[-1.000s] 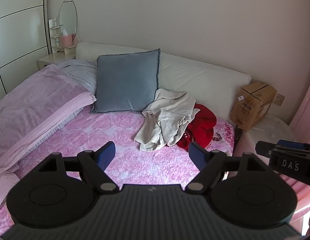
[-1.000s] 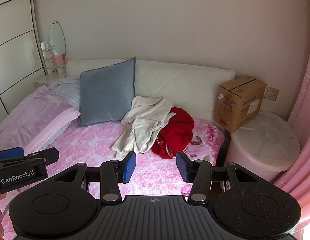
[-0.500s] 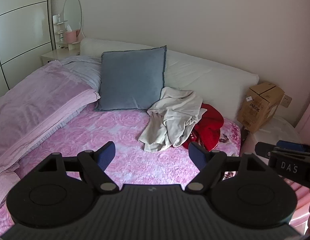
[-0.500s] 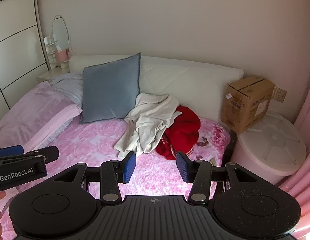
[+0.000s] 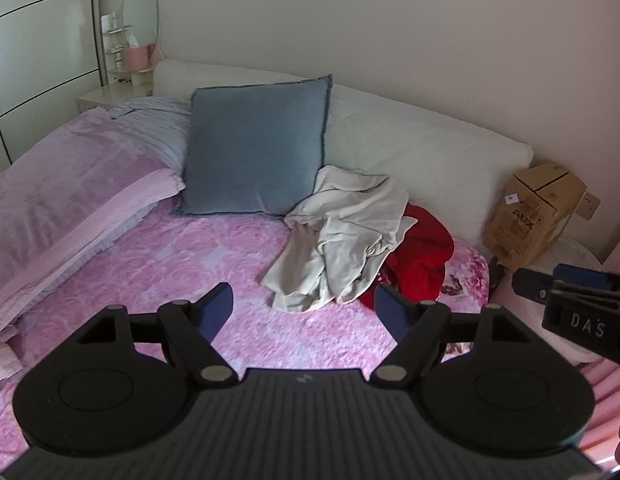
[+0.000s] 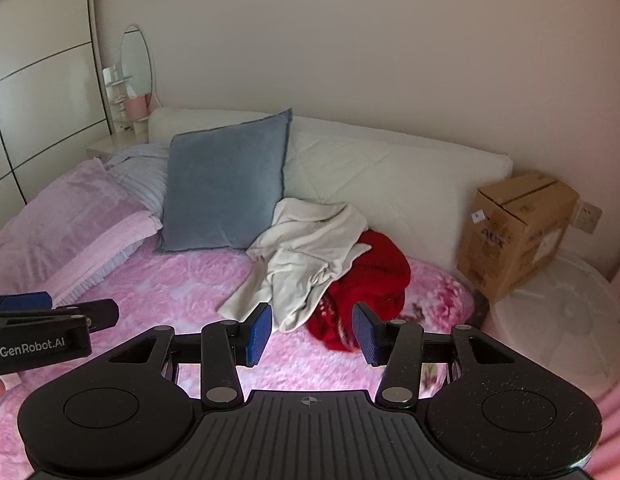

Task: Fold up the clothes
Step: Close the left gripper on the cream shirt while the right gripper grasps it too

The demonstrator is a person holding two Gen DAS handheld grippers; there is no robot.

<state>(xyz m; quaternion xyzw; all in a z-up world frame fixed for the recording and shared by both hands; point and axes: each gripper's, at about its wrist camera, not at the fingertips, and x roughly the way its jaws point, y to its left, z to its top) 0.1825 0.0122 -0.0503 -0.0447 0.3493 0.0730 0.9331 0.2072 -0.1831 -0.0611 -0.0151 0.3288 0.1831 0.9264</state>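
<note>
Left wrist view shows us the cream garment lying crumpled on the pink bedspread, draped half over a red garment and touching the foot of the blue cushion. Neither piece lies folded.

We judge the overlap to be the main risk: a pinch into the cream cloth where it covers the red could catch both layers and drag the two up together. A grip taken on a bunched ridge instead of a hem could also leave the piece twisted when spread.

Our left gripper hovers above the bedspread, short of the heap, jaws spread wide and empty. Our right gripper hangs level beside it, also released and empty, aimed at the heap's near edge.
</note>
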